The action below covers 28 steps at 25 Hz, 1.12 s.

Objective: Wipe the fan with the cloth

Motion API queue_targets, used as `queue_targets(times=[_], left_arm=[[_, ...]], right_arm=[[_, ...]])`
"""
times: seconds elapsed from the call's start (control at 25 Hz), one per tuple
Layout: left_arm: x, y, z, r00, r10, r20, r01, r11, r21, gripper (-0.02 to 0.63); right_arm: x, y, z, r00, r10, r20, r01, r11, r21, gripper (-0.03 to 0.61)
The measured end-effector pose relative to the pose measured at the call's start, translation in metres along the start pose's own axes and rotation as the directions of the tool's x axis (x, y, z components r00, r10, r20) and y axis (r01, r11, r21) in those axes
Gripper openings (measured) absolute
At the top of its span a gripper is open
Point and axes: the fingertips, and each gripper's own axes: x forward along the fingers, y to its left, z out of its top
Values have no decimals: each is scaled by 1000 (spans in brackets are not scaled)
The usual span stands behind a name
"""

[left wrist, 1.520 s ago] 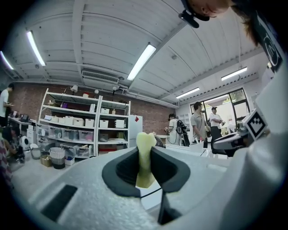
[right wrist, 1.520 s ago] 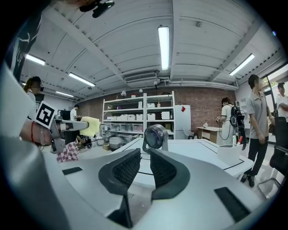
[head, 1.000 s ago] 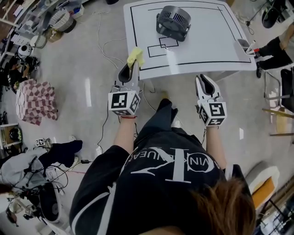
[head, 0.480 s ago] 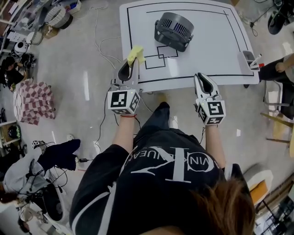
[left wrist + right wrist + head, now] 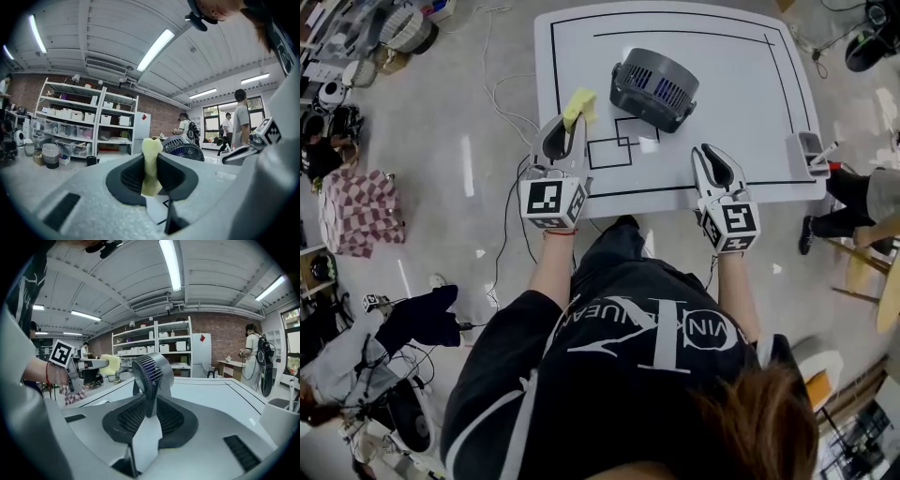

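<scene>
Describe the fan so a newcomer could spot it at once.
Look at the white table with black lines. The fan sits near its middle, just beyond two small outlined squares. It is the only round, dark grey thing there, with a slatted grille.

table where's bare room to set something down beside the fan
Widest bare patch: table right of the fan, up to the cup at the right edge. Another strip lies beyond the fan. Crowded at the near left, where the left gripper holds the cloth.
</scene>
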Motion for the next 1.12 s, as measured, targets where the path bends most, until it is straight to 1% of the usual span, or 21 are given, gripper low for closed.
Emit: queue_targets(times=[0.12, 0.32, 0.44, 0.52, 0.64, 0.72, 0.8, 0.96, 1.12], left_arm=[[18, 6, -5, 1000, 1, -10, -2, 1000, -10, 60], [39, 11, -11, 1000, 3, -26, -3, 1000, -8, 60], [41, 11, -17, 999, 20, -46, -21, 1000, -12, 60], [41, 10, -21, 998, 40, -58, -41, 999, -14, 60], [44, 9, -22, 995, 61, -75, -60, 998, 24, 60], [48, 10, -20, 994, 69, -83, -65, 996, 53, 60], [53, 8, -17, 993, 73, -88, -67, 995, 69, 60], [71, 0, -15, 991, 52, -121, -41, 995, 89, 60], [90, -5, -14, 987, -22, -160, 37, 995, 88, 60]], right_arm=[[22, -6, 4, 1000, 21, -16, -21, 1000, 1, 89], [59, -12, 0, 995, 46, -86, -47, 999, -6, 162], [74, -18, -3, 991, 50, -121, -51, 999, -7, 169], [80, -20, -4, 989, 70, -133, -72, 997, -10, 170], [82, -19, -4, 985, 111, -134, -117, 993, -32, 170], [83, -21, -8, 980, 123, -156, -133, 990, -55, 174], [86, -23, -10, 972, 151, -181, -169, 982, -86, 184], [89, -24, -8, 963, 194, -185, -218, 969, -116, 184], [89, -23, -8, 959, 205, -198, -232, 965, -126, 186]])
